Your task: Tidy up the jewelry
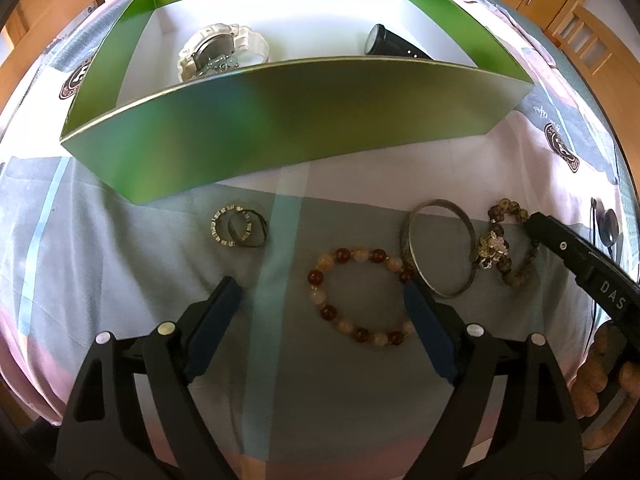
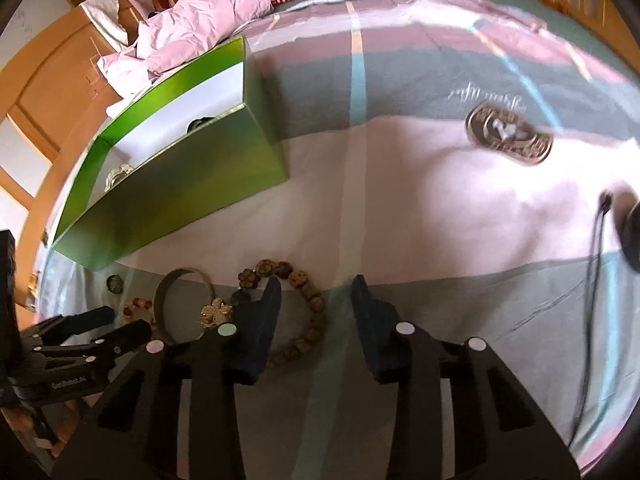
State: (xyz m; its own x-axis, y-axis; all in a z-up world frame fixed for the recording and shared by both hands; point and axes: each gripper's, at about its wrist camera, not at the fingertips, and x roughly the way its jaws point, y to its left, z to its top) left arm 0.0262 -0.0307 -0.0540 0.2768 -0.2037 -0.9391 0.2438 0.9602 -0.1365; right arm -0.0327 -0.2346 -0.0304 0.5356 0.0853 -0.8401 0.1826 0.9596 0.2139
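A green box [image 1: 256, 120] with a white floor holds a white watch [image 1: 220, 50] and a black watch [image 1: 394, 42]. On the bedsheet in front lie two rings [image 1: 238, 226], an amber bead bracelet [image 1: 358, 294], a silver bangle [image 1: 440, 246], a gold brooch [image 1: 494, 248] and a brown bead bracelet [image 1: 520, 248]. My left gripper [image 1: 322, 300] is open, its fingers straddling the amber bracelet. My right gripper [image 2: 316, 300] is open, low over the brown bead bracelet [image 2: 310, 312], next to the brooch [image 2: 216, 311] and bangle [image 2: 168, 300]. The box [image 2: 172, 196] lies far left.
A pink, grey and teal bedsheet [image 2: 420, 200] with printed badges covers the bed. Crumpled pink cloth [image 2: 188, 28] and a striped toy lie beyond the box. A black cable [image 2: 592, 280] runs at the right. Wooden furniture surrounds the bed.
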